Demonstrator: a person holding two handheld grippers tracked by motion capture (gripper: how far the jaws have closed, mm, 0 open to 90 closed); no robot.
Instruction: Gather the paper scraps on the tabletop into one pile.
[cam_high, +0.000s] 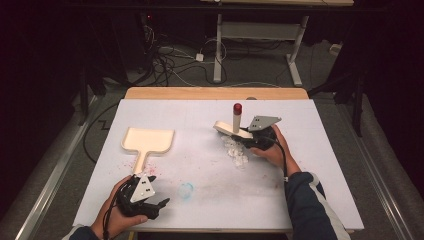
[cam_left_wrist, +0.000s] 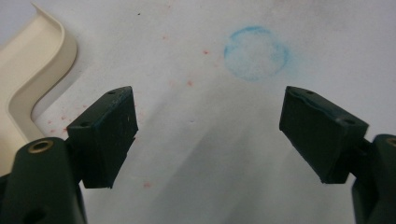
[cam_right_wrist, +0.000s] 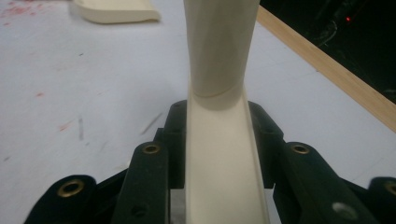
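A cream dustpan (cam_high: 148, 140) lies flat on the white table at the left, its handle towards me. My left gripper (cam_high: 159, 191) rests near the end of that handle, open, with bare table between its jaws (cam_left_wrist: 210, 107); the dustpan's edge (cam_left_wrist: 32, 65) lies off to its left. At the centre right my right gripper (cam_high: 247, 134) is shut on a cream brush (cam_high: 236, 120) whose upright handle ends in a red tip. The brush body (cam_right_wrist: 219, 154) runs between the jaws (cam_right_wrist: 217, 121). A small pile of white crumbs (cam_high: 236, 150) lies just below the brush.
A faint blue ring stain (cam_high: 186, 190) marks the table near the front (cam_left_wrist: 256, 52), with red specks around the dustpan handle. The table's wooden far edge (cam_high: 215, 93) borders a dark floor with cables and desk legs. The dustpan (cam_right_wrist: 116, 11) lies far ahead of the right gripper.
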